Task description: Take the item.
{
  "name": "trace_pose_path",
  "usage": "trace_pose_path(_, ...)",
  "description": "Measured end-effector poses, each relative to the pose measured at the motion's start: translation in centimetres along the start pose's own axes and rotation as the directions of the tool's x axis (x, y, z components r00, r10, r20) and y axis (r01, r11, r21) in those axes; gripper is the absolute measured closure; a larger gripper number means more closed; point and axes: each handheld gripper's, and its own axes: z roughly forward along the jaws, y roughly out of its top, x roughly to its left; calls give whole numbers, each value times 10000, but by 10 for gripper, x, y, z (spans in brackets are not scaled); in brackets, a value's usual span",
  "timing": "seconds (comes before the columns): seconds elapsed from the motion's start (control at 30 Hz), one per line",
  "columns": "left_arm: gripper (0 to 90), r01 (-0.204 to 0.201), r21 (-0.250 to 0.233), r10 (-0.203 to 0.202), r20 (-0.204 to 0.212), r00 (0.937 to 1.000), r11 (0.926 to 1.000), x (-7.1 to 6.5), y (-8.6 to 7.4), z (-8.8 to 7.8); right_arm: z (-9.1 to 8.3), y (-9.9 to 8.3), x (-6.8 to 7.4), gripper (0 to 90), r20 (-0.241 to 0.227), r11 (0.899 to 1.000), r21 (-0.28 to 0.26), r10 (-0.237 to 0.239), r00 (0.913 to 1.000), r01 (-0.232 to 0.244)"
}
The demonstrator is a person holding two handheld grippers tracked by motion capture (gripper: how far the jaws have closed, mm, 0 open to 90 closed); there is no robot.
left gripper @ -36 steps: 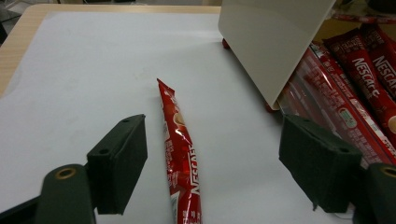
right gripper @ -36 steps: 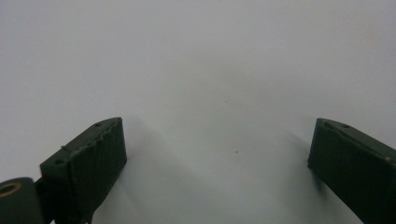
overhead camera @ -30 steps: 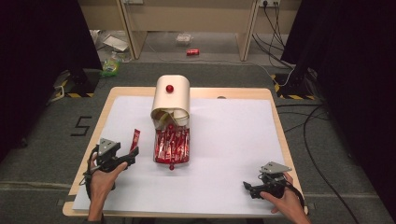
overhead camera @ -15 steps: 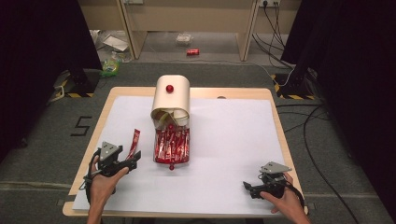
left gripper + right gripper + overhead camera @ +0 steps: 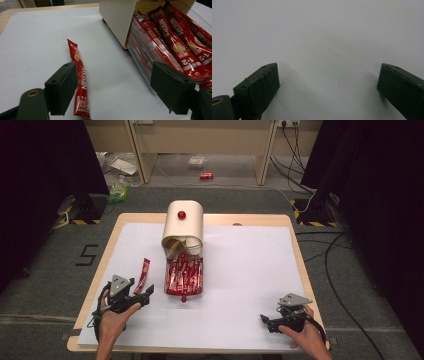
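Note:
A cream dispenser box (image 5: 184, 226) with a red knob stands mid-table, and its clear tray (image 5: 184, 276) holds several red Nescafe coffee sticks (image 5: 172, 37). One loose red stick (image 5: 143, 274) (image 5: 80, 80) lies on the white sheet to the left of the tray. My left gripper (image 5: 142, 295) (image 5: 120, 92) is open near the table's front left, with its jaws spread just before the loose stick's near end and nothing held. At the front right my right gripper (image 5: 264, 320) (image 5: 327, 87) rests open over bare white sheet.
A white sheet (image 5: 240, 270) covers the wooden table (image 5: 295, 227). Cables (image 5: 340, 265) trail across the grey floor on the right. A red can (image 5: 206, 176) and litter lie on the floor beyond the table, in front of wooden furniture.
My left gripper has drifted slightly forward and to the right, toward the loose stick and the tray. The right gripper has stayed in place.

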Motion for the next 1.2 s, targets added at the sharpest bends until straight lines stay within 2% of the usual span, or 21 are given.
trace_pose_path(0.27,217,-59,-53,60,198,9998,10000,-7,-10,-9,0,0,0,47,-2,10000,0,4,10000,-4)
trace_pose_path(0.5,217,-163,-35,164,211,9996,9999,-9,-13,-11,0,0,0,46,-3,10000,-4,-7,10000,7)
trace_pose_path(0.7,216,-180,38,179,292,9994,9998,-13,-14,-9,0,0,0,44,-17,10000,-3,-5,10000,5)
trace_pose_path(1.2,220,-548,205,536,573,9969,9983,-27,-20,-6,0,0,0,44,-19,10000,0,0,10000,0)
